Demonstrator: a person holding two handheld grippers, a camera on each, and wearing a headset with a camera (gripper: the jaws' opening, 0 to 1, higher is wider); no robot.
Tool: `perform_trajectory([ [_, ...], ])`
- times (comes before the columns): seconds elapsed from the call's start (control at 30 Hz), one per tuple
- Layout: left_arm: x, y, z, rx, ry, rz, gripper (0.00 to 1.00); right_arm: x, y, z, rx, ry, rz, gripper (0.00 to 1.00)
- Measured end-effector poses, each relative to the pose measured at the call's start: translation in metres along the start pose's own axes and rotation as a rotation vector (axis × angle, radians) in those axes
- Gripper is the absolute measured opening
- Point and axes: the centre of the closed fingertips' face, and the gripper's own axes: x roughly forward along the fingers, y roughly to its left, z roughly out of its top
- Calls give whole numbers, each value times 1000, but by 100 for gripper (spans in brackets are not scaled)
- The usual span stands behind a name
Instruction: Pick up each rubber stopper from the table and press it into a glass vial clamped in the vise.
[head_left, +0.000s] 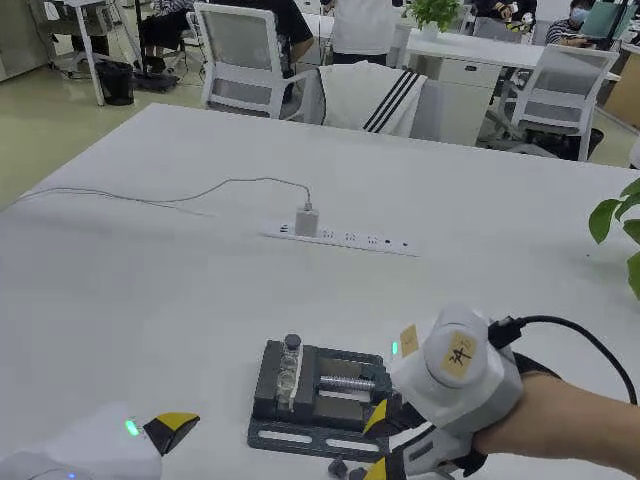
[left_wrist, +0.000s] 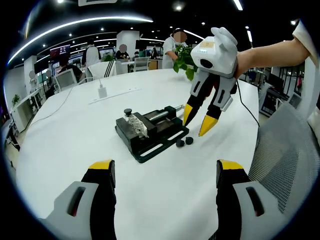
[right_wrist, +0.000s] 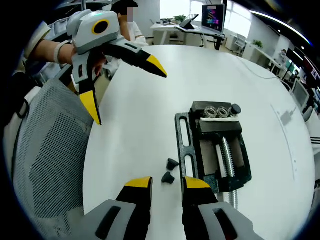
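Progress: one black rubber stopper (right_wrist: 235, 108) is seated at the end of the clear glass vials (right_wrist: 214, 111) clamped in the dark metal vise (right_wrist: 220, 150). Two loose stoppers (right_wrist: 172, 163) lie on the white tabletop (right_wrist: 150, 100) beside the vise, below the narrowly parted jaws of the right gripper (left_wrist: 195, 126). The left gripper (left_wrist: 165, 167) is held away from the vise, jaws wide and empty.

Low centre in the head view, the vise (head_left: 320, 398) sits on the table (head_left: 150, 290), vials (head_left: 289, 376) in its left end, 1 stopper (head_left: 292, 342) atop the rearmost. 2 loose stoppers (head_left: 338, 466) lie just before it at the bottom edge, beside the right gripper (head_left: 378, 445). Behind, mid-frame, the power strip (head_left: 350, 239), charger (head_left: 306, 220) on its left end. Plant (head_left: 622, 225) at the right edge, chairs (head_left: 245, 60) along the top
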Motion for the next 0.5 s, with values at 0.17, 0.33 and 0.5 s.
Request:
perform_trajectory([
  [0.17, 0, 0, -2, -7, 3, 1, 81, 6, 0, -1, 59, -17, -3, 11],
  [0.33, -1, 0, -3, -12, 3, 4, 81, 11, -3, -3, 105, -24, -4, 7],
  [0.5, -2, 1, -6, -15, 6, 7, 81, 15, -3, -7, 106, -13, 1, 3],
])
